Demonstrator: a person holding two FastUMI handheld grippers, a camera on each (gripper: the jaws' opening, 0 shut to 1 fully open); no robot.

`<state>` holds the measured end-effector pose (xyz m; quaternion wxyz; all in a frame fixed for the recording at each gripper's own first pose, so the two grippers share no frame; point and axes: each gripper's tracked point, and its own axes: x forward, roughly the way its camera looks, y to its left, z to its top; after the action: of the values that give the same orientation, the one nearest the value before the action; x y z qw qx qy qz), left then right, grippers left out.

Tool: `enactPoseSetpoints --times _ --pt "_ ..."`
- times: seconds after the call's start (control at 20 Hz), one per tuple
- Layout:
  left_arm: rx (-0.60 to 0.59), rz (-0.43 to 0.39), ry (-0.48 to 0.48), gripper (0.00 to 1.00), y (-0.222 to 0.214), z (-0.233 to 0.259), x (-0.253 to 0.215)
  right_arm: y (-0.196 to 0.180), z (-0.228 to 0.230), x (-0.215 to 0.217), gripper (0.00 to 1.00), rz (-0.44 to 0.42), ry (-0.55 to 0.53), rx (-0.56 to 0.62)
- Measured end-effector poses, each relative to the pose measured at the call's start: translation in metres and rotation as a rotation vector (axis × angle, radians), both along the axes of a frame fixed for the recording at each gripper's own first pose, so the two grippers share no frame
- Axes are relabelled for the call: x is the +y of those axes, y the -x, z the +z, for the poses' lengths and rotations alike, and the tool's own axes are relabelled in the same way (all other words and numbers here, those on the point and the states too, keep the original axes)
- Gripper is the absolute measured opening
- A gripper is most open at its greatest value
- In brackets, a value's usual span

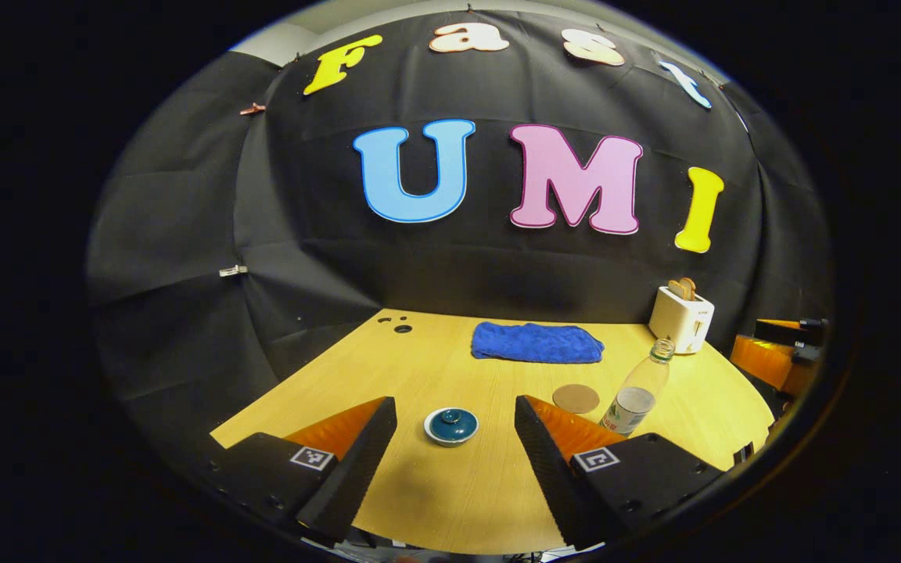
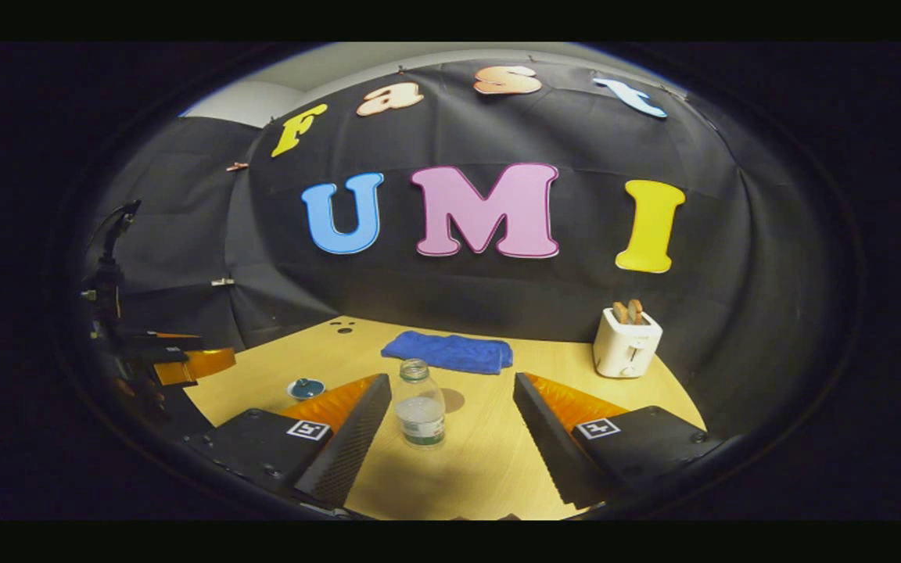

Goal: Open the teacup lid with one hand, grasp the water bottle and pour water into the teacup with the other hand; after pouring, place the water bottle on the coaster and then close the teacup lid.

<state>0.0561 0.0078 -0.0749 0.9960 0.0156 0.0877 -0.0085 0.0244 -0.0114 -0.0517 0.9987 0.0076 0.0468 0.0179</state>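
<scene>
Left tool (image 1: 454, 450): fingers spread wide apart, holding nothing, hovering above the counter (image 1: 458, 500) with the teacup lined up in the gap ahead.
Right tool (image 2: 450, 434): also wide apart and empty, with the water bottle standing between its fingers, a little farther out and nearer the left finger.
Teacup (image 1: 451, 426): small, low and dark teal with a pale rim; the lid (image 1: 451, 423) is still on, its round knob in the middle. It sits toward the near left part of the counter.
Water bottle (image 2: 420, 404): clear plastic, uncapped, partly filled, with a label band low on the body; it stands upright toward the near right.
Coaster (image 1: 576, 398): a round brown disc just beside the bottle, between it and the teacup, bare.
Step in hand: lifting the lid, I'd judge. The left tool should come down centred on the knob and close gently, since the knob is small and looks slick.
Farther back: a folded blue cloth (image 1: 537, 342) by the back edge, and a white toaster (image 1: 681, 317) at the back right corner.
</scene>
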Motion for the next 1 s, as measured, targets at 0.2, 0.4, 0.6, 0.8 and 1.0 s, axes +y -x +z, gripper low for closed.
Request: enactPoseSetpoints --times 0.2,0.4,0.6,0.8,1.0 --pt "0.012 -0.050 -0.016 0.96 -0.033 -0.007 0.008 -0.015 -0.006 0.018 0.98 -0.014 -0.010 0.020" --pt "0.041 -0.087 -0.043 0.95 -0.072 -0.034 0.020 -0.029 -0.020 0.035 0.98 -0.035 -0.015 0.051" --pt "0.084 -0.118 -0.068 0.95 -0.105 -0.075 0.026 -0.036 -0.035 0.046 0.98 -0.045 -0.014 0.091" --pt "0.112 -0.178 -0.088 0.88 -0.128 -0.110 0.020 -0.036 -0.057 0.050 0.98 -0.062 -0.001 0.142" --pt "0.107 -0.214 -0.097 0.79 -0.140 -0.126 0.012 -0.033 -0.078 0.045 0.98 -0.114 0.029 0.196"
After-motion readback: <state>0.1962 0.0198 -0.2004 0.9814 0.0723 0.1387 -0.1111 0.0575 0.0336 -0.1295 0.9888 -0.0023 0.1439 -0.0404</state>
